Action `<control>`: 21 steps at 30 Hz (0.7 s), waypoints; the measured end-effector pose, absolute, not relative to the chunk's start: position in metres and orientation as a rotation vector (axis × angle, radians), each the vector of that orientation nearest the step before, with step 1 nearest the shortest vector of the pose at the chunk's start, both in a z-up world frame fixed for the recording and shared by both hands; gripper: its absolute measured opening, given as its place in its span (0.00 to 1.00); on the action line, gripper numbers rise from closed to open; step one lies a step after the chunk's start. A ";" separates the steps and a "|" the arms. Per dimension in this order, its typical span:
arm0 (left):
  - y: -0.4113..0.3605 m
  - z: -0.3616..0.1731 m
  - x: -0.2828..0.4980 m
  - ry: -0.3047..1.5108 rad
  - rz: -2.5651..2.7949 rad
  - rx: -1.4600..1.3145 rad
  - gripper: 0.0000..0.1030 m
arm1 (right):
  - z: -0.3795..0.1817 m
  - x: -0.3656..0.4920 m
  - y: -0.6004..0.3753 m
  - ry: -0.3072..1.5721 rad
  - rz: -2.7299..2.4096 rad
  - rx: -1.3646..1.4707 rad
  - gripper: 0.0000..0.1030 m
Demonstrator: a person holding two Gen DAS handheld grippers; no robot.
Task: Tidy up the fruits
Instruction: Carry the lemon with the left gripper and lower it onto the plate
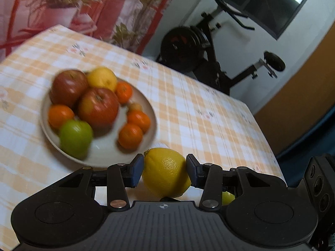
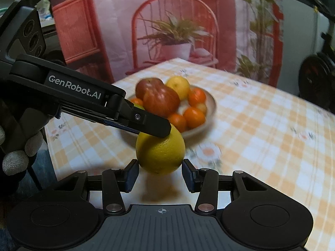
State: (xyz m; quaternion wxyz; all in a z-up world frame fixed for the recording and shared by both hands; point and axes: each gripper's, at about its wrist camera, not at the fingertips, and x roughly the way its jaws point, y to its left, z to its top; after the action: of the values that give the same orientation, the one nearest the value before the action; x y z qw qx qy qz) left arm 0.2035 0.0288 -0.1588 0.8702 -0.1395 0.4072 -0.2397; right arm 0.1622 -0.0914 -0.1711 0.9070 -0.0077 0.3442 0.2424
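Left gripper [image 1: 164,172] clamps a dimpled, oval lemon [image 1: 165,172] — matte black fingers.

A table under a yellow-and-white checked tablecloth [image 1: 188,104] with small flower prints. Behind its far edge hangs a curtain [image 2: 167,21] printed with potted plants and a red chair. Off the table's right edge stands 1 black exercise bike [image 1: 199,48], with a dark window [image 1: 272,4] above it.
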 end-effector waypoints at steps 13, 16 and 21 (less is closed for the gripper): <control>0.060 -0.145 0.231 0.826 -0.400 -0.247 0.45 | -0.173 0.213 -0.052 0.693 0.535 0.036 0.41; 0.060 -0.146 0.233 0.831 -0.399 -0.230 0.45 | -0.178 0.217 -0.049 0.699 0.534 0.035 0.41; 0.056 -0.149 0.237 0.834 -0.400 -0.213 0.45 | -0.180 0.219 -0.050 0.704 0.530 0.039 0.41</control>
State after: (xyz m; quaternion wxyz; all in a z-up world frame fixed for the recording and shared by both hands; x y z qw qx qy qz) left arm 0.2365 0.0565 -0.1490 0.8896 -0.1025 0.4014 -0.1925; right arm 0.2193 -0.0500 -0.1804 0.9044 0.0188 0.3405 0.2563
